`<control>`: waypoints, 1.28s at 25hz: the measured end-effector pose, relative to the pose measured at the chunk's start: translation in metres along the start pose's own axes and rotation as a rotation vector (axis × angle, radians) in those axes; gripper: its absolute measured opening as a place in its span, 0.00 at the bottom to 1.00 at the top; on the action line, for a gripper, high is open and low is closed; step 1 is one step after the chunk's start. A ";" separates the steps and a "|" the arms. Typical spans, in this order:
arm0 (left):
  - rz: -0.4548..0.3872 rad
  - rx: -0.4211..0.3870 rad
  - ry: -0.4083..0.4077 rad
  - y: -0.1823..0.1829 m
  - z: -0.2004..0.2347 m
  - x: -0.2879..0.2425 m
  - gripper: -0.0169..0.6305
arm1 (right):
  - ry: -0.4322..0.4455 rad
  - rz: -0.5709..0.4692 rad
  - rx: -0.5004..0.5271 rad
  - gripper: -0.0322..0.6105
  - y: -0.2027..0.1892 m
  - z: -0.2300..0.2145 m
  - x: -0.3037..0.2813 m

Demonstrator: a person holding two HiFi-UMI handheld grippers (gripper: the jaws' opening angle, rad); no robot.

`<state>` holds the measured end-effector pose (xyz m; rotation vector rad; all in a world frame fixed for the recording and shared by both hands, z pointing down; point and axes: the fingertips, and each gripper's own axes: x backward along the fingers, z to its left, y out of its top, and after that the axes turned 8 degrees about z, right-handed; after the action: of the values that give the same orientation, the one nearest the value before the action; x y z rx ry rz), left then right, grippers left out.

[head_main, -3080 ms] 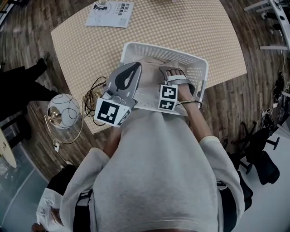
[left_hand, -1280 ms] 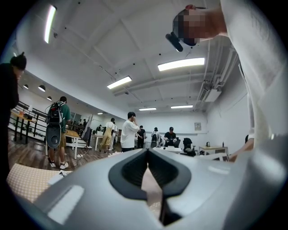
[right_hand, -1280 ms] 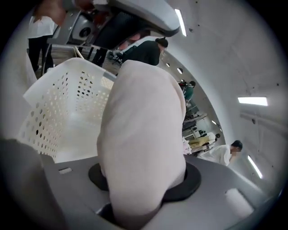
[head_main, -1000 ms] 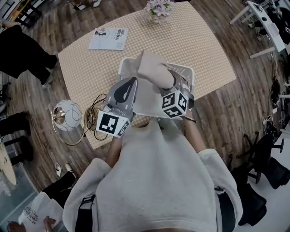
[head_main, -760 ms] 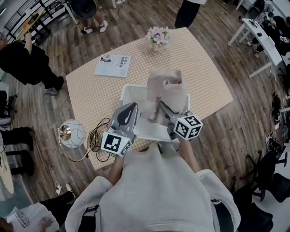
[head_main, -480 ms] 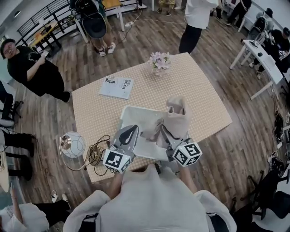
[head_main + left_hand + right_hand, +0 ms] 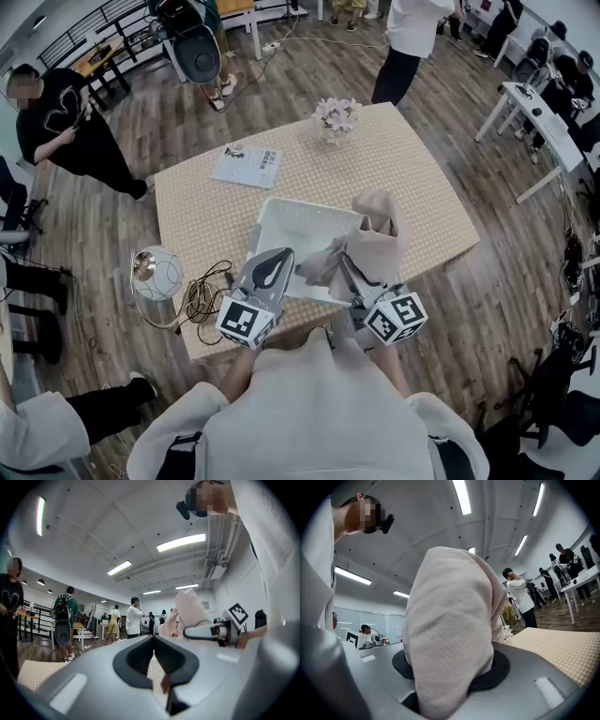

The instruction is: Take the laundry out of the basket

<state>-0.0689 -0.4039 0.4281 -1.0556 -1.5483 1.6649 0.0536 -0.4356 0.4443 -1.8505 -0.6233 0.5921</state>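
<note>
A white slatted laundry basket (image 7: 274,203) stands on the beige table's near side. My right gripper (image 7: 353,269) is shut on a beige garment (image 7: 373,246), which hangs bunched in the air over the basket's right end. In the right gripper view the garment (image 7: 450,620) drapes over the jaws and hides the tips of that gripper (image 7: 451,670). My left gripper (image 7: 268,266) hovers at the basket's near left rim; its jaws meet with nothing between them (image 7: 153,640). The left gripper view also shows the garment (image 7: 190,611) and the right gripper (image 7: 210,631) at the right.
On the beige table (image 7: 427,192) lie a booklet (image 7: 247,166) at the far left and a flower pot (image 7: 336,114) at the far edge. A globe lamp (image 7: 155,273) and coiled cables (image 7: 201,300) sit at the near left. People stand around the room; desks are at the right.
The right gripper has risen and rolled with the beige garment, lifting it from inside the basket to above its right end. The left gripper shifted slightly along the near rim.
</note>
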 end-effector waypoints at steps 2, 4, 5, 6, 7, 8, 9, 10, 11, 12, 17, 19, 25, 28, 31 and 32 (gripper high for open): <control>-0.004 -0.006 -0.002 -0.003 -0.001 0.024 0.04 | -0.010 -0.009 0.020 0.41 -0.001 0.020 0.004; -0.007 -0.005 -0.002 -0.007 -0.002 0.056 0.04 | -0.016 -0.018 0.038 0.41 -0.005 0.048 0.011; -0.011 -0.002 -0.002 -0.009 -0.003 0.072 0.04 | -0.018 -0.023 0.047 0.41 -0.006 0.062 0.015; -0.014 0.000 -0.001 -0.011 -0.005 0.088 0.04 | -0.020 -0.029 0.056 0.41 -0.007 0.076 0.020; -0.016 0.002 -0.002 -0.013 -0.008 0.103 0.04 | -0.022 -0.035 0.064 0.41 -0.009 0.089 0.026; -0.016 0.004 -0.003 -0.017 -0.010 0.117 0.04 | -0.023 -0.041 0.069 0.41 -0.010 0.103 0.032; -0.017 0.008 -0.004 -0.020 -0.012 0.131 0.04 | -0.025 -0.044 0.072 0.41 -0.013 0.115 0.039; -0.019 0.014 -0.005 -0.022 -0.014 0.144 0.04 | -0.027 -0.045 0.076 0.41 -0.017 0.127 0.045; -0.021 0.019 -0.007 -0.024 -0.016 0.155 0.04 | -0.032 -0.043 0.078 0.41 -0.021 0.138 0.051; -0.024 0.025 -0.010 -0.025 -0.018 0.165 0.04 | -0.040 -0.041 0.079 0.41 -0.025 0.147 0.057; -0.037 0.032 -0.027 -0.031 -0.031 0.204 0.04 | -0.059 -0.031 0.077 0.41 -0.049 0.183 0.085; -0.042 0.035 -0.033 -0.032 -0.040 0.214 0.04 | -0.067 -0.022 0.079 0.41 -0.059 0.190 0.096; -0.048 0.031 -0.051 -0.029 -0.071 0.233 0.04 | -0.078 -0.011 0.063 0.41 -0.073 0.204 0.130; -0.054 0.030 -0.048 -0.026 -0.090 0.240 0.04 | -0.074 0.001 0.057 0.41 -0.079 0.207 0.150; -0.053 0.033 -0.031 -0.027 -0.110 0.247 0.04 | -0.066 0.010 0.056 0.41 -0.087 0.208 0.172; -0.051 0.036 -0.026 -0.028 -0.118 0.250 0.04 | -0.065 0.016 0.058 0.41 -0.090 0.208 0.181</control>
<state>-0.0891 -0.1269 0.4226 -0.9715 -1.5432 1.6717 0.0386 -0.1462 0.4402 -1.7890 -0.6284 0.6760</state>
